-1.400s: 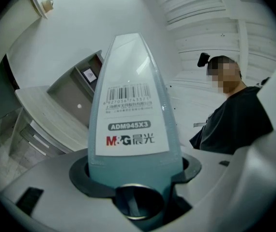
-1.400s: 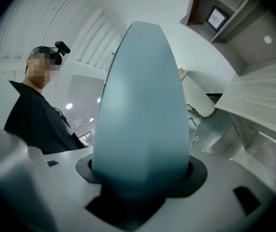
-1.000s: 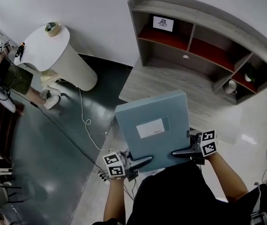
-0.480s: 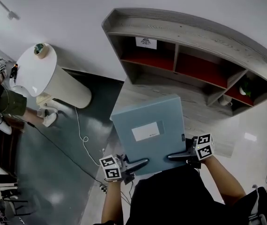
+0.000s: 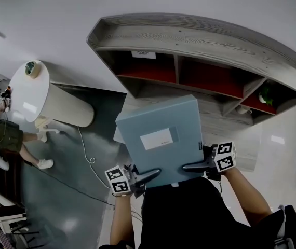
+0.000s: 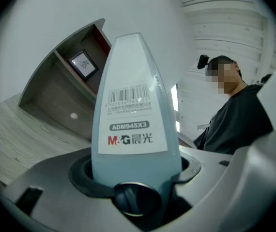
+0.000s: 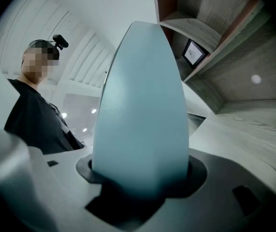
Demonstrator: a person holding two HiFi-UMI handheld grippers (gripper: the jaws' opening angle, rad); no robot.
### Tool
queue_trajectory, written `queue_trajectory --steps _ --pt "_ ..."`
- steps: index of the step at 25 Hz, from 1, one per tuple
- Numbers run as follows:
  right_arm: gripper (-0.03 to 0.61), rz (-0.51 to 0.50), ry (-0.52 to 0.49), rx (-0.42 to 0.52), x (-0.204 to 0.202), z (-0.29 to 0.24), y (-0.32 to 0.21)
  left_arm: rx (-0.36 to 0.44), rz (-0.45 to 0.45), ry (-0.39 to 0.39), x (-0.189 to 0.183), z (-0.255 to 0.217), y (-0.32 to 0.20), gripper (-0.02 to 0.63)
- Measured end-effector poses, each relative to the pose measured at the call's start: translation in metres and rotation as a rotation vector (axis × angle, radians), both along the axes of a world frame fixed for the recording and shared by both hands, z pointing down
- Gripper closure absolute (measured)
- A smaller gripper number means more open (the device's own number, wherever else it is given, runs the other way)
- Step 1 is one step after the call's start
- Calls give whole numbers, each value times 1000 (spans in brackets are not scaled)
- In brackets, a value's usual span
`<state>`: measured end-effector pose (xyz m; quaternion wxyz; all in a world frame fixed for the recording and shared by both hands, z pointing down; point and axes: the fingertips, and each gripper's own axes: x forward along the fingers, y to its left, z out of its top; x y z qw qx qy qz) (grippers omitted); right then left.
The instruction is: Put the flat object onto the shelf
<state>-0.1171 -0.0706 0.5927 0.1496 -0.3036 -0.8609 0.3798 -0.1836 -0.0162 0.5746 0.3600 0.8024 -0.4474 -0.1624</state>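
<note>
I hold a flat light-blue file box (image 5: pixel 161 139) between both grippers, level in front of my body. My left gripper (image 5: pixel 148 176) is shut on its near left edge and my right gripper (image 5: pixel 192 166) on its near right edge. In the left gripper view the box's labelled spine (image 6: pixel 130 115) fills the jaws of the left gripper (image 6: pixel 133 178). In the right gripper view the plain spine (image 7: pixel 140 110) sits in the right gripper (image 7: pixel 140 182). The grey wooden shelf (image 5: pixel 200 40) with red back panels stands just beyond the box's far edge, and also appears as the shelf (image 6: pixel 55 81) and shelf (image 7: pixel 235 57).
A small framed picture (image 6: pixel 83 64) stands in the shelf's left compartment. A green item (image 5: pixel 265 95) and a white cup (image 5: pixel 243 109) sit at the shelf's right end. A white round pedestal (image 5: pixel 39 95) with a tape roll (image 5: pixel 31 68) stands left. A cable (image 5: pixel 83 154) trails on the floor.
The shelf has grown larger and closer in the head view. The box, still held by both grippers, has come nearer to the shelf's front.
</note>
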Motion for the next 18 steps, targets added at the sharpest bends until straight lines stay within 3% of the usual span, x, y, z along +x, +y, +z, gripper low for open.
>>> queue_trajectory --steps 18 --pt "278 276 -53 135 -50 -60 -83 140 264 -59 -62 -59 -101 311"
